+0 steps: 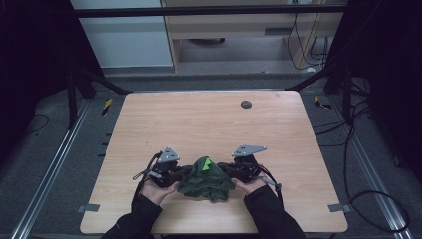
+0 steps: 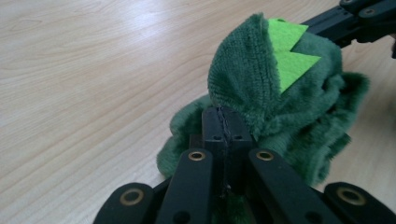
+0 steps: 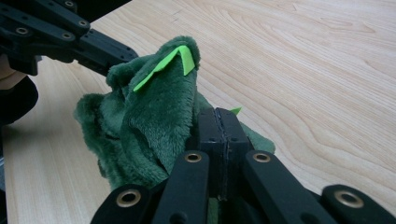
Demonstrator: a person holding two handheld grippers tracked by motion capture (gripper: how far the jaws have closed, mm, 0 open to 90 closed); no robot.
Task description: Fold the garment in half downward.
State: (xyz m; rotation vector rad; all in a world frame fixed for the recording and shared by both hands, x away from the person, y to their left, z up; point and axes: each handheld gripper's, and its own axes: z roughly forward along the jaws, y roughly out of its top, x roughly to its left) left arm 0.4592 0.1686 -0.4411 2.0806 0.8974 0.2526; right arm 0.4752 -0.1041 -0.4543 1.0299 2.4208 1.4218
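Dark green plush cloth (image 1: 206, 180) bunched in a heap on the near part of the table (image 1: 209, 119), close to the near edge and about midway across. Fleecy pile, with bright green pointed felt pieces (image 2: 287, 51) sewn near the raised top fold. Pulled up into a peak in the middle, lower folds slumped on the wood around it.

Left gripper (image 2: 225, 122) just beside the cloth's left side, jaws pressed together with a fold of the fabric pinched at their tips. Right gripper (image 3: 219, 122) at the cloth's right side, jaws likewise together and clamped on an edge of the fabric. Both pointing inward toward each other, cloth between them. Grey three-cornered plates on top of each, cables trailing back toward the dark sleeves (image 1: 142, 214) at the near edge.

Farther out, bare light wood, and a small dark round cap (image 1: 246, 104) near the far edge, well apart from the cloth.
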